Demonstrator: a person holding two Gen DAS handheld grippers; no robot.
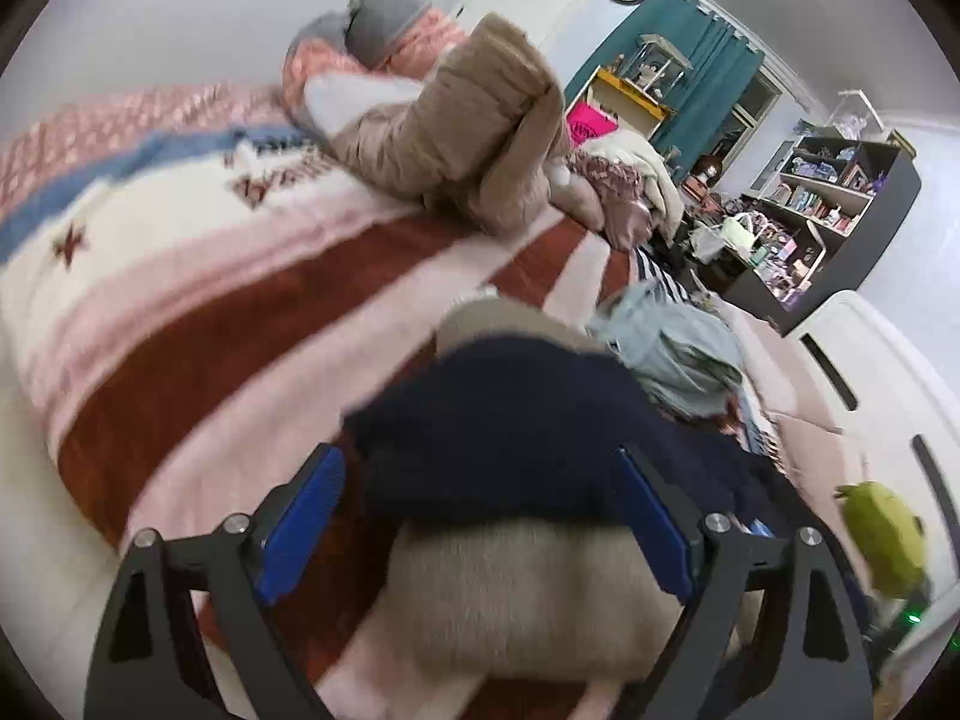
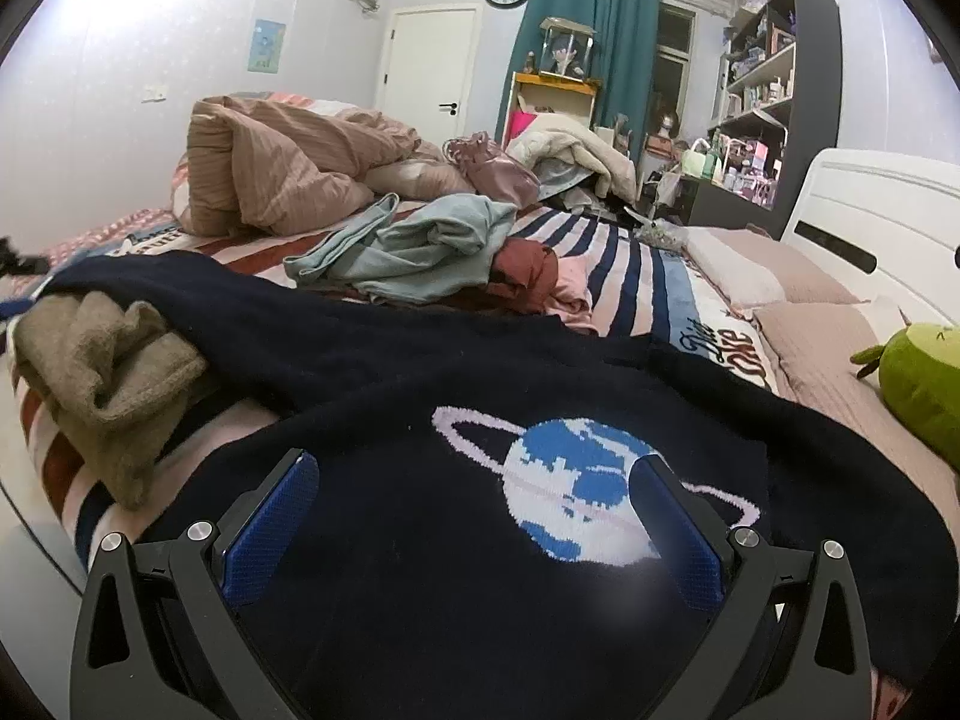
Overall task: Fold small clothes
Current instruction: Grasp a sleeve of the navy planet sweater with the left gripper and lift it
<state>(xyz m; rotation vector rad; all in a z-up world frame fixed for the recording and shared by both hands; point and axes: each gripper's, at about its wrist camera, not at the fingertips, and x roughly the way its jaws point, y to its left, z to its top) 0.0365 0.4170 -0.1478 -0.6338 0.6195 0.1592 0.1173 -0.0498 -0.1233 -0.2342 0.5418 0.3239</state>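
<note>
- Navy knit sweater with a blue-and-white ringed planet [image 2: 540, 480] lies spread on the striped blanket-covered bed [image 1: 240, 312]; in the left wrist view its dark sleeve or edge [image 1: 510, 420] crosses the frame at about 6 o'clock.
- Left wrist view: the left gripper [image 1: 480, 516] has its blue-padded jaws spread wide, astride the navy cloth and a folded beige knit garment [image 1: 510, 588] beneath it. The pads do not seem to press on either, though motion blur makes that hard to judge.
- Right wrist view: the right gripper [image 2: 474, 510] is also spread, poised over the planet motif and pinching nothing. The beige garment [image 2: 102, 372] sits at 9 o'clock, partly under the navy sleeve; a crumpled pale-green garment [image 2: 420, 252] lies at 12 o'clock and a green plush toy [image 2: 918, 384] at 3 o'clock.
- Risk, as I judge it: closing the left jaws here could catch beige and navy cloth together, dragging the folded piece apart. A loose single-layer pinch could also let the heavy knit slip and skew the fold.
</note>
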